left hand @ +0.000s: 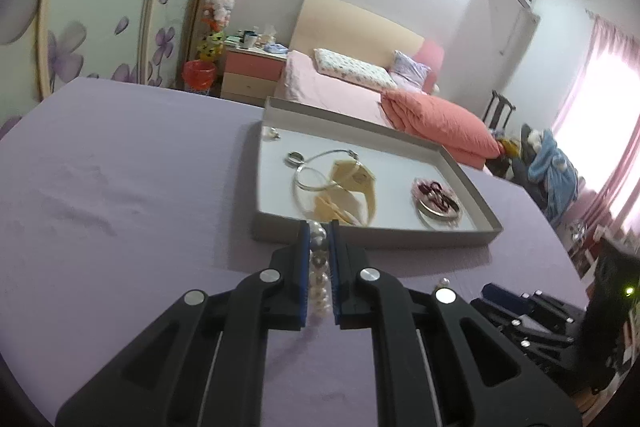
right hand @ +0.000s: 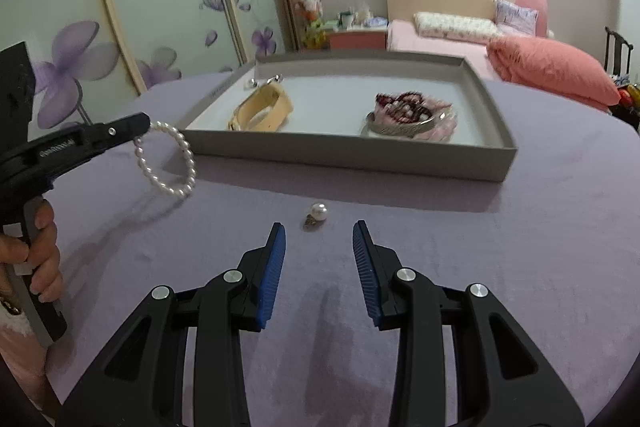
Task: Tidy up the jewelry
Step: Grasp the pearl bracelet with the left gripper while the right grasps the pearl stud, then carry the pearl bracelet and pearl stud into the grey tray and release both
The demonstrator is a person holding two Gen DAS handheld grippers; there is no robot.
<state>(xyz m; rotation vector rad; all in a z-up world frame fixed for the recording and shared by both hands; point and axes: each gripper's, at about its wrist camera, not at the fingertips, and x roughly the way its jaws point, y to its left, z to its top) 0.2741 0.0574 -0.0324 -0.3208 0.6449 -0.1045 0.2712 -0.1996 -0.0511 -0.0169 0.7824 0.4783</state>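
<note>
The left gripper (left hand: pixel 320 227) points toward twelve o'clock and downward, its blue pads clamped on a pearl bracelet (right hand: pixel 168 159) that dangles clear of the cloth. A hand (right hand: pixel 36 247) wraps its handle. The right gripper (right hand: pixel 319 227) tilts downward, jaws parted, nothing between them.

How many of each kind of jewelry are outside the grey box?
Pearl bracelet: 1, clamped in the left gripper
Pearl earring: 1, lying on the purple cloth in front of the open right gripper
Total: 2
</note>
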